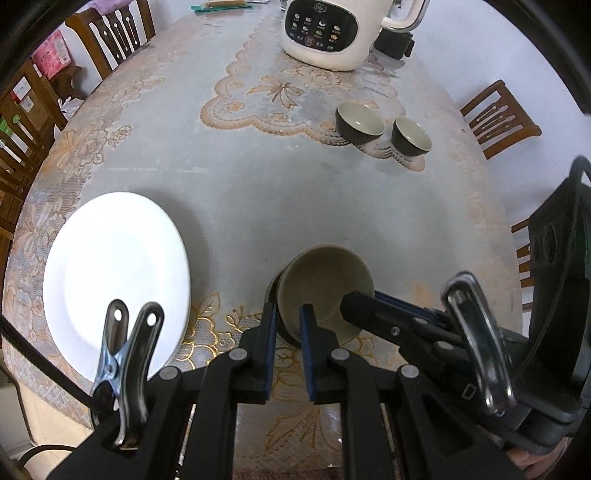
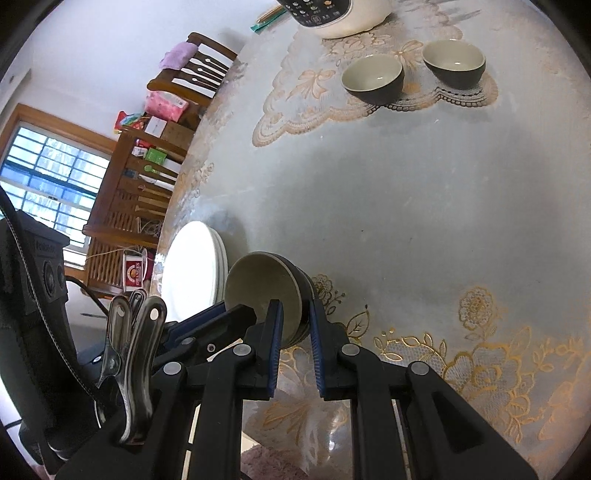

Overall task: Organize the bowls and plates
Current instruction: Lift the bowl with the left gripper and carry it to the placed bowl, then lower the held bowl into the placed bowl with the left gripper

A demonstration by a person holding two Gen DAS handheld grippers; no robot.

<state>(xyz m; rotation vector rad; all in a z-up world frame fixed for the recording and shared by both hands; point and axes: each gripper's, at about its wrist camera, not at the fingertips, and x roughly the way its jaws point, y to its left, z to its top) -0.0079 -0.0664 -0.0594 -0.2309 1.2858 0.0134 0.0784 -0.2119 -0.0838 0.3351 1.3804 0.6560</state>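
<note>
A dark bowl with a beige inside [image 1: 325,284] sits nested on another bowl near the table's front edge, tilted. My left gripper [image 1: 290,325] is shut on its near rim, one finger inside and one outside. My right gripper [image 2: 295,325] is shut on the same bowl stack [image 2: 266,291] from the other side, and its finger [image 1: 369,306] reaches into the bowl in the left wrist view. White plates [image 1: 114,273] lie stacked to the left and also show in the right wrist view [image 2: 192,269]. Two more dark bowls [image 1: 360,122] [image 1: 412,136] stand apart farther back.
A white rice cooker [image 1: 325,33] stands at the far end of the table [image 1: 277,199]. Wooden chairs [image 1: 498,118] surround the table. A wooden shelf [image 2: 140,192] with boxes stands by a window on the left.
</note>
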